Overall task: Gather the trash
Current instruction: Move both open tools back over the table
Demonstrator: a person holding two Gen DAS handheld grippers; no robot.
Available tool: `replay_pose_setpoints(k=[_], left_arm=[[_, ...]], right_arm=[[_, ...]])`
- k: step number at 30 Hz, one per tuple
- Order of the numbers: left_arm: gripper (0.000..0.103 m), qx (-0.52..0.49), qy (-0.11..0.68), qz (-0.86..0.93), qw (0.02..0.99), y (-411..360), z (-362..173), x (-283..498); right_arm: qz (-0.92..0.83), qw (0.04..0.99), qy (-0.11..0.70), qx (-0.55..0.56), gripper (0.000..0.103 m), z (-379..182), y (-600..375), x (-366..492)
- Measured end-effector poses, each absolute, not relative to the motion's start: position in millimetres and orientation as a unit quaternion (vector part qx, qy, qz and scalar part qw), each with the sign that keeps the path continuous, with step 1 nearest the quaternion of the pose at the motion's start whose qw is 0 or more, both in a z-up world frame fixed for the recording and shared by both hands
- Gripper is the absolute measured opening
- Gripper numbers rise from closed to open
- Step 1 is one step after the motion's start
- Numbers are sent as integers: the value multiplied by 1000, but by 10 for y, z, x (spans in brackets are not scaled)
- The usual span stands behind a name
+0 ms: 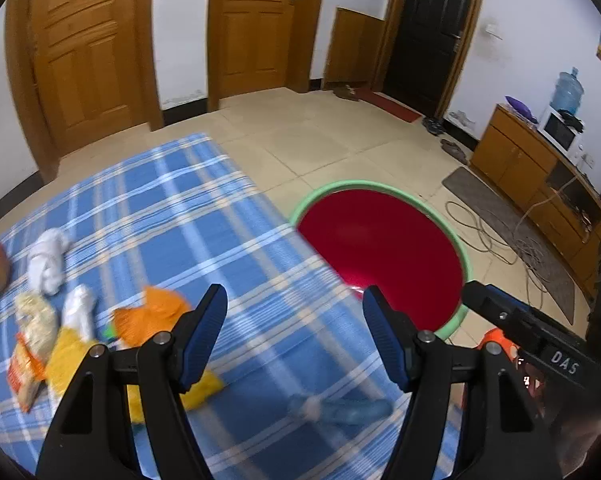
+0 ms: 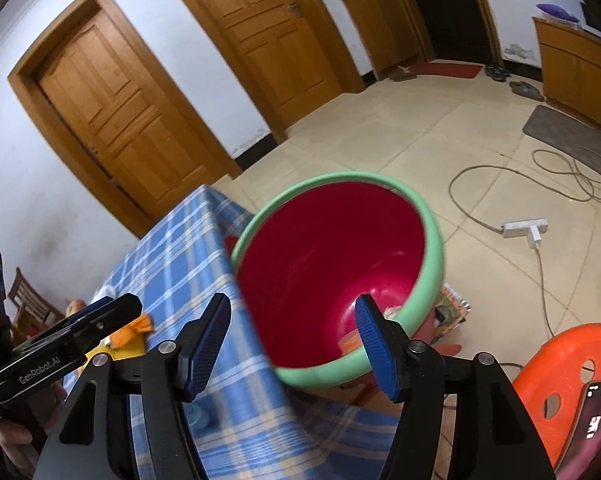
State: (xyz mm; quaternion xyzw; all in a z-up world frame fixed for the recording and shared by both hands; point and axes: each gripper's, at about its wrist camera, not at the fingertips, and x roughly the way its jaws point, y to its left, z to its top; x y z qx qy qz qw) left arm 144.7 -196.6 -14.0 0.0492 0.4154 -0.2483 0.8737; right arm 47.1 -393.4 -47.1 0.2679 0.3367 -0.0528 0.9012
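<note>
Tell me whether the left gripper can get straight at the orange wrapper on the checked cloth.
Probably yes. The left gripper is open and empty, and the orange wrapper lies just to its left on the blue checked cloth, uncovered on top. Only the yellow packet crowds its near edge.

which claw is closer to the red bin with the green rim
Right. The right claw hangs open at the round red plastic bin's green rim; the left claw is open over the blue checked tablecloth, further from it.
</note>
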Motion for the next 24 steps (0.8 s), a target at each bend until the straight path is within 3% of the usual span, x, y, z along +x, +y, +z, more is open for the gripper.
replay_pose_setpoints(k=[24], left_arm=[[70, -28, 400, -96, 911, -215, -139, 1160]], right_arm=[[16, 891, 391, 230, 66, -575, -3073, 435]])
